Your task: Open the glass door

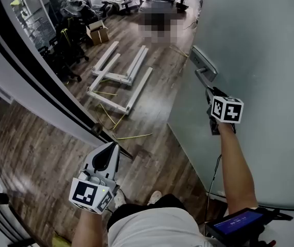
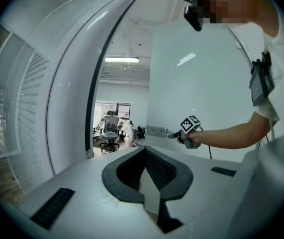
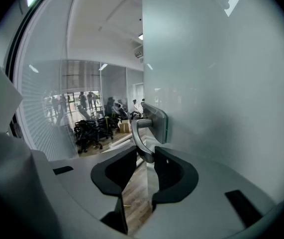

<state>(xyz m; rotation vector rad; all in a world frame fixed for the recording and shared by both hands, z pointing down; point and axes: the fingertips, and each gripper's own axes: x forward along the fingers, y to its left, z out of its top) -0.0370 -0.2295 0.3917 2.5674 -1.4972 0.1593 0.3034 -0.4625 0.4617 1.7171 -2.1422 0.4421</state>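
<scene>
Head view: the glass door (image 1: 249, 50) is seen already swung partly off its frame (image 1: 59, 94), with wood floor (image 1: 152, 133) showing through the gap; a wider swing is judged to be left. The handle (image 1: 204, 70), near the door's free edge, is met by the right gripper (image 1: 209, 92). The left gripper (image 1: 110, 147) is held low, well apart. Left gripper view: its jaws are set together on nothing. Right gripper view: only here is the lever's end seen clamped between moderately spread jaws.
</scene>
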